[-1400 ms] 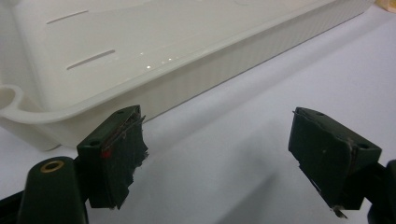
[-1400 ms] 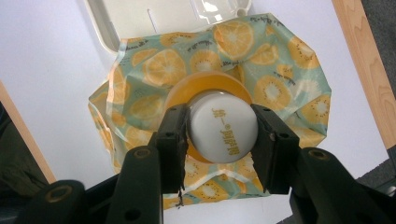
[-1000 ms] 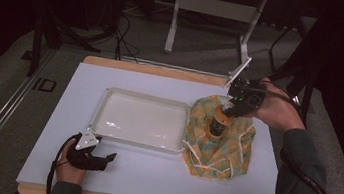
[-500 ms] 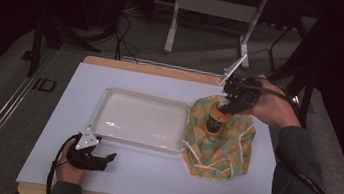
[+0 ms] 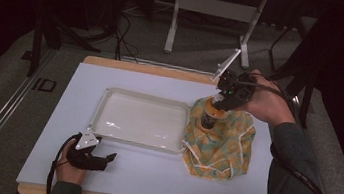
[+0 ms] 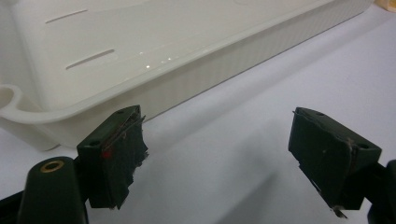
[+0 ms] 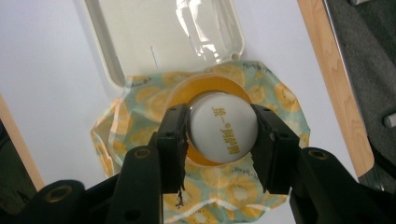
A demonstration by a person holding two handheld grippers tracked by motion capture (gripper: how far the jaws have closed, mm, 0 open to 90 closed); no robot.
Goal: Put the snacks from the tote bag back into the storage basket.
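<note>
With the right claw (image 7: 219,135) clamped on the white cap of the bottle (image 5: 209,116) standing in the fruit-print bag (image 5: 219,143) beside the tray (image 5: 141,121), lift straight up, left claw (image 6: 219,154) idle, open.

White bottle cap (image 7: 223,134): vertical line of gold Chinese characters printed across top, first two read 統一; rest too blurred to read. Bag (image 7: 140,116) rim beside tray: tiny dark print, unreadable.
</note>
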